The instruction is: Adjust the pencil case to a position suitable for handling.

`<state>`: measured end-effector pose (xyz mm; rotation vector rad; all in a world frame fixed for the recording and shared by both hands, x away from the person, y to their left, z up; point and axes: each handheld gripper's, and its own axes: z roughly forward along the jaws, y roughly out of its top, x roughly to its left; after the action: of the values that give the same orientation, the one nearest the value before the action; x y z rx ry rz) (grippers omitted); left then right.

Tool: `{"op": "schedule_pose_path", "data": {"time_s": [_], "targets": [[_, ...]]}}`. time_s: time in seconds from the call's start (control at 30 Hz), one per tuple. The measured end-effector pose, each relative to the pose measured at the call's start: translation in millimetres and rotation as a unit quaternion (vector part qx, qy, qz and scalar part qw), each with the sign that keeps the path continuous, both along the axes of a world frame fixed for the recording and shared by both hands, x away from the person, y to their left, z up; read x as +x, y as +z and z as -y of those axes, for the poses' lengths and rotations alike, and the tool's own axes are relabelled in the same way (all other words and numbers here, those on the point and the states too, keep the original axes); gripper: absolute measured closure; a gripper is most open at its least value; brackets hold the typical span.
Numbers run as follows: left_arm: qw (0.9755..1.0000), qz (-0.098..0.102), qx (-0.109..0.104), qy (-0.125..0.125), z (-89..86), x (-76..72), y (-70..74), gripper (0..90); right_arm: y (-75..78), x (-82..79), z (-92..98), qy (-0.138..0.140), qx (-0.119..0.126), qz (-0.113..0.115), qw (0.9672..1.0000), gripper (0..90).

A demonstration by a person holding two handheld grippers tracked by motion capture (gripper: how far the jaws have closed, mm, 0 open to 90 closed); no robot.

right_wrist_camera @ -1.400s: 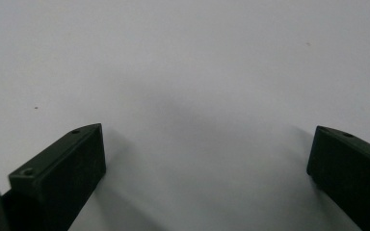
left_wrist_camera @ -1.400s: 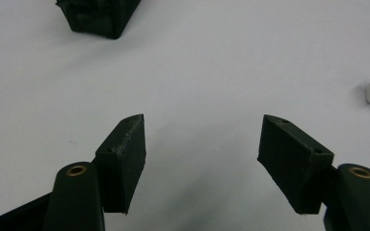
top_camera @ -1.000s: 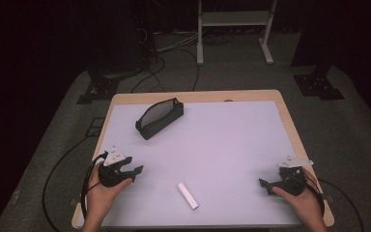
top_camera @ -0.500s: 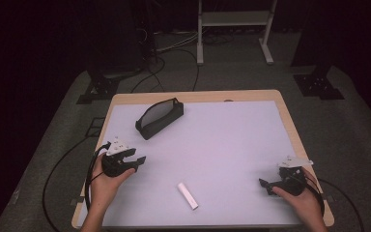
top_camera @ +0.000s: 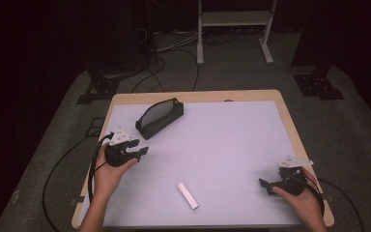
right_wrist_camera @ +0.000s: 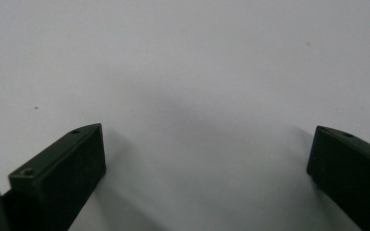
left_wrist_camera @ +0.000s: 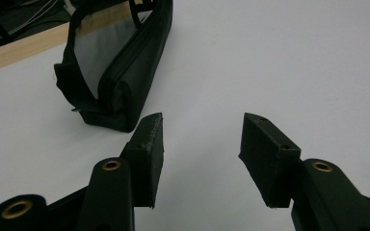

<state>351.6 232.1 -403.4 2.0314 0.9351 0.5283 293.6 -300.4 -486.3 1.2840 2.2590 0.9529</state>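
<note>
Left gripper, held over the tabletop's left edge, points at the black zippered fabric pouch lying near the far left corner of the white wooden-rimmed tabletop; its jaws stand partly apart, have just been closing, and hold nothing. Right gripper sits at the near right corner, jaws wide apart and empty. Small white oblong block lies near the near edge, between both grippers.

Pouch top cut off by frame edge (left gripper view).
</note>
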Motion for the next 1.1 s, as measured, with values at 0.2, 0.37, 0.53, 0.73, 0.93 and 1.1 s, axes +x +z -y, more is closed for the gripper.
{"op": "schedule_pose_path", "data": {"time_s": [0.2,0.37,0.53,0.73,0.93,1.1], "targets": [[1.0,-0.002,-0.001,-0.006,3.1,12.4,7.3,51.6,0.0,0.0,0.1,0.0,0.0,0.0,1.0,0.0],[1.0,0.006,0.001,-0.008,7.4,26.2,13.2,52.7,0.0,0.1,0.1,0.0,0.0,0.0,1.0,0.0],[0.9999,0.008,0.003,-0.013,9.8,35.1,15.9,53.9,0.0,0.2,0.1,0.0,0.0,0.0,1.0,0.0],[0.9998,0.013,-0.001,-0.013,14.1,47.8,17.5,55.2,0.0,0.2,0.2,0.0,0.0,0.0,1.0,0.0],[0.9998,0.016,0.0,-0.014,17.5,62.2,18.7,55.2,0.0,0.1,0.1,0.0,0.0,0.0,1.0,0.0],[0.9997,0.017,-0.003,-0.015,21.6,75.2,16.4,55.1,0.0,0.2,0.2,0.0,0.0,0.0,1.0,0.0]]}}
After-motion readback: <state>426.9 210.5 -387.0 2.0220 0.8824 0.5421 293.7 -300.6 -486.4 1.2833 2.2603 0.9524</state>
